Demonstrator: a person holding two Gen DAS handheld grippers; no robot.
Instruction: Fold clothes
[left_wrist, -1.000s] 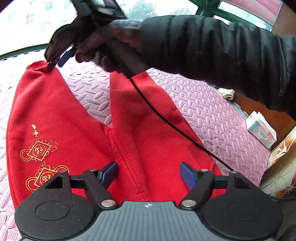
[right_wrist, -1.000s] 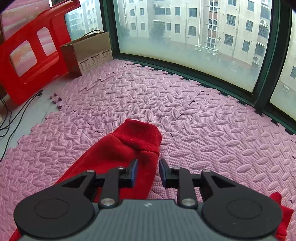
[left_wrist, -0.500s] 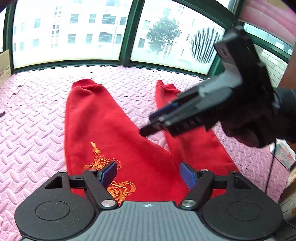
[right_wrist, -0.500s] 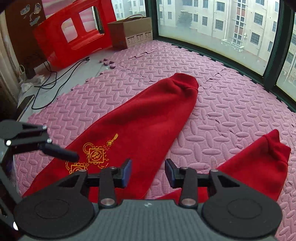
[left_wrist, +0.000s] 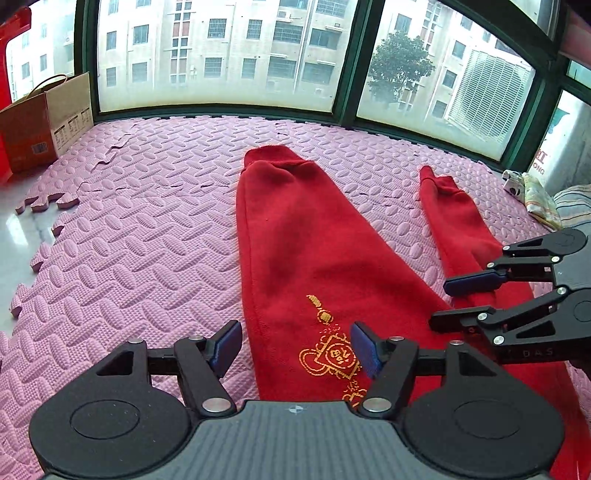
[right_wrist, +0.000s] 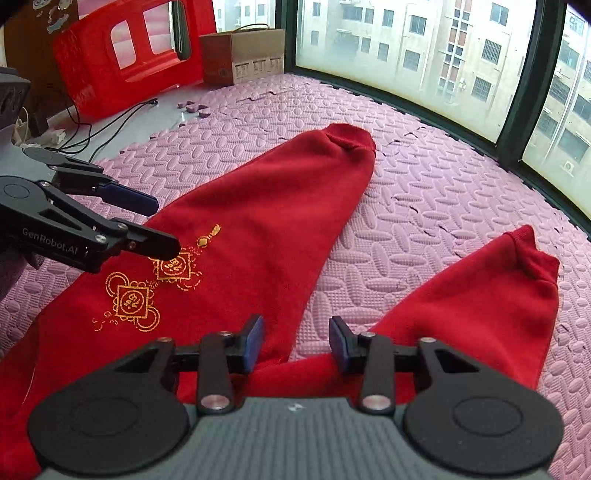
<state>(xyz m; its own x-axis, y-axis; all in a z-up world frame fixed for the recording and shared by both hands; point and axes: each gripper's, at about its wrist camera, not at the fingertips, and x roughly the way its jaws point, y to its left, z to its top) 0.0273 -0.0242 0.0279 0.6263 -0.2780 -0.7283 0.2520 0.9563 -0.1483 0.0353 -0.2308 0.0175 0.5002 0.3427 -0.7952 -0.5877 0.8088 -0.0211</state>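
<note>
With both claws, left gripper (left_wrist: 295, 349) and right gripper (right_wrist: 296, 342), gaping empty above the spread red trousers (right_wrist: 258, 229), a shallow pinch risks snagging one layer.

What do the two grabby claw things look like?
Both the left gripper and right gripper are black, with jointed linkage arms, silver rivets, round discs, a ribbed grey body and blue pads on the fingers. White lettering marks the left gripper's side.

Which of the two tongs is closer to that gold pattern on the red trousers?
Left. The left tongs hang open right over the gold pattern on the wide leg. The right tongs sit open further along, over the gap where the red trousers split.
</note>
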